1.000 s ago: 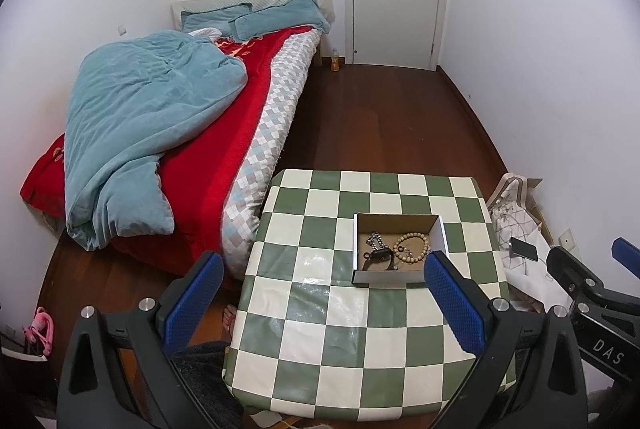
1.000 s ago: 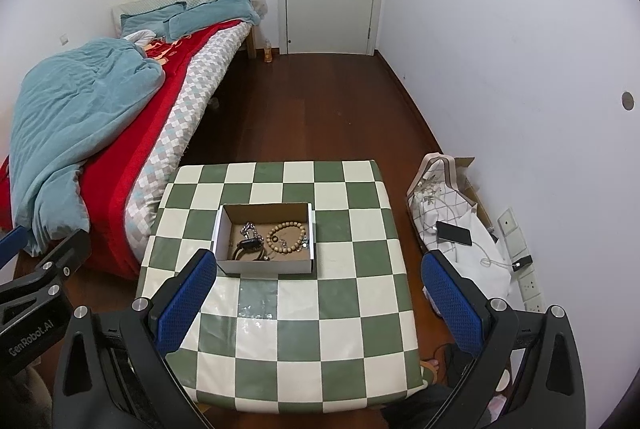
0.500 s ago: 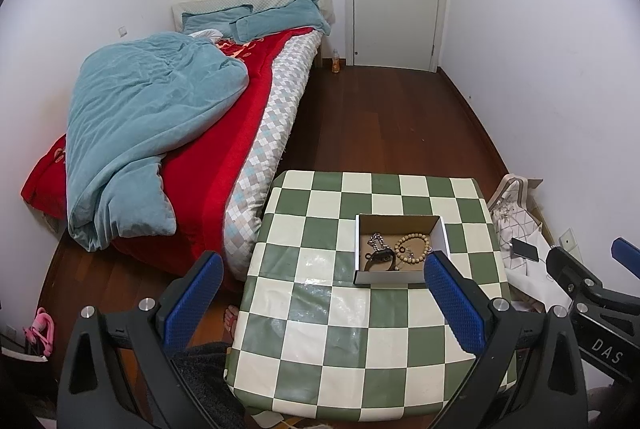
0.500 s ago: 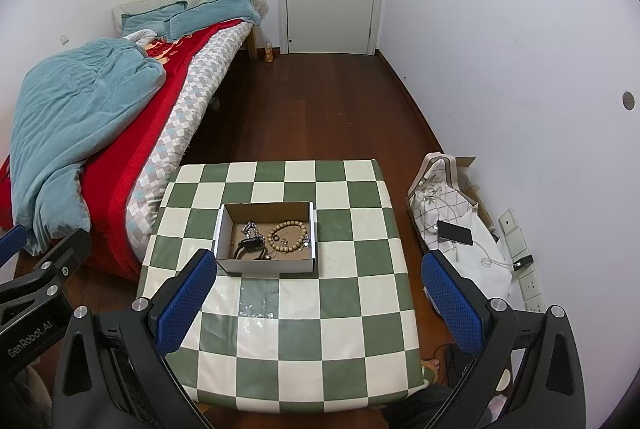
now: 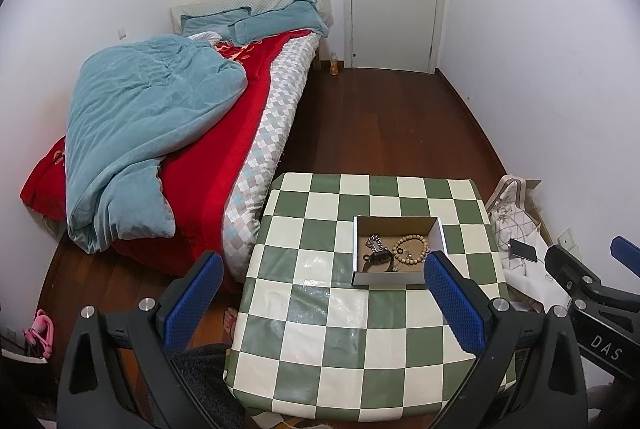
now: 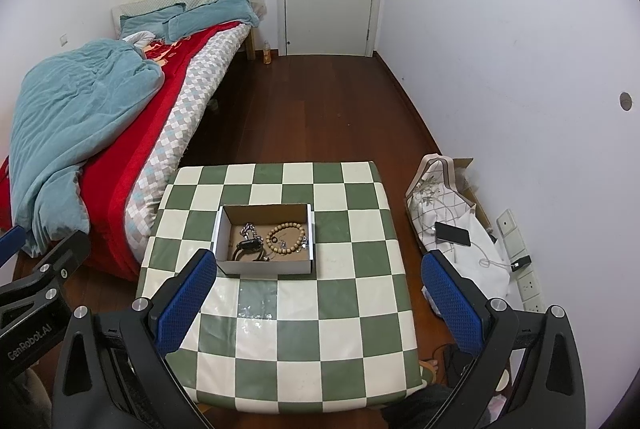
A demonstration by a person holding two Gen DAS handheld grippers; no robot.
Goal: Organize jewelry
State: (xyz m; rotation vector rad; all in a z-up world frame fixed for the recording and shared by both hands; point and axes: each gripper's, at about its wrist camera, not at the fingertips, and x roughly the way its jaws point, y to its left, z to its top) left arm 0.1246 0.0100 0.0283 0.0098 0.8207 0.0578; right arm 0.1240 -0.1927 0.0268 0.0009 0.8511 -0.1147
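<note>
While both claws gape empty, jewelry box (image 6: 266, 267) sits ahead of right claw (image 6: 316, 299), left-centre

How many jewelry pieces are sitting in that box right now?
3 that I can make out, all in the cardboard box: a wooden bead bracelet on the right, a silver chain at left rear, a dark band at left front. Small pieces may lie hidden among them.

- I count one open white cardboard box (image 6: 264, 267) on the green-and-white checkered table (image 6: 320, 349).
- Inside that box: one wooden bead bracelet (image 6: 285, 237), one silver chain (image 6: 247, 229), one black band (image 6: 249, 249).
- Right of the table, I see one black phone (image 6: 452, 233).
- Left of the table: one bed (image 6: 168, 117), two teal pillows (image 6: 154, 21).
</note>
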